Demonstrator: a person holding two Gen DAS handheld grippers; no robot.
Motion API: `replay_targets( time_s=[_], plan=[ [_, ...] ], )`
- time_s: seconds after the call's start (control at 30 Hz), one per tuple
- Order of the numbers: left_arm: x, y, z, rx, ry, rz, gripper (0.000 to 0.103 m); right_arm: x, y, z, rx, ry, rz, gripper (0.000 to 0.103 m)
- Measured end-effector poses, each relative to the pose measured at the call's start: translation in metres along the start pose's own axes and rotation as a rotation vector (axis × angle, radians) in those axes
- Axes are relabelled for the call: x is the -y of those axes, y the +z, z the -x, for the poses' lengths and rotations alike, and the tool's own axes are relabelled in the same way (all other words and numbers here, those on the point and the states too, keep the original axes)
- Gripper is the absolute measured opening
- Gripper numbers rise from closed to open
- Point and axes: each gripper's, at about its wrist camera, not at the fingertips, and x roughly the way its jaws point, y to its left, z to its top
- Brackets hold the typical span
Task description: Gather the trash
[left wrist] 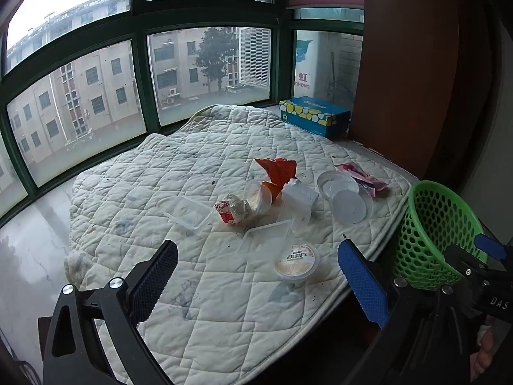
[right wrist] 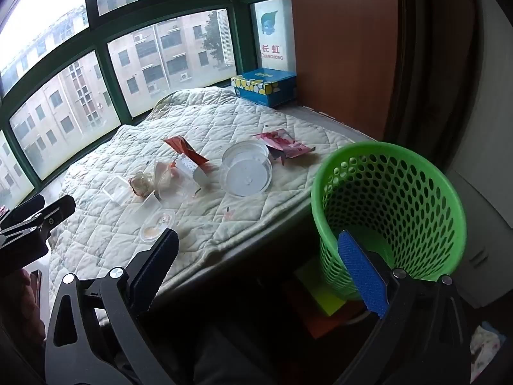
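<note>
Left wrist view: left gripper (left wrist: 256, 284) spread wide, empty, trash pile (left wrist: 269, 199) at twelve o'clock on quilt (left wrist: 160, 173); right gripper (right wrist: 256, 268) gaping too, green basket (right wrist: 389, 205) at two o'clock.

We count one green perforated plastic basket (right wrist: 389, 211), one blue cardboard tissue box (left wrist: 314, 116), two round clear plastic lids (left wrist: 344, 197), and two red foil wrappers (right wrist: 282, 144).

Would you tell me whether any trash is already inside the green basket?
No: the green basket shows only its bare perforated wall and floor in the right wrist view.
</note>
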Motion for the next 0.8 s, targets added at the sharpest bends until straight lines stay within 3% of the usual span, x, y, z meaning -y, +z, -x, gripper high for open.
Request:
replay_targets(
  time_s=[0.8],
  plan=[
    [0.0015, -0.0038, 0.0013, -0.013, -0.014, -0.004, 0.097, 0.0032, -0.0019, -0.0003, -0.003, -0.005, -0.014, 0.098]
  ],
)
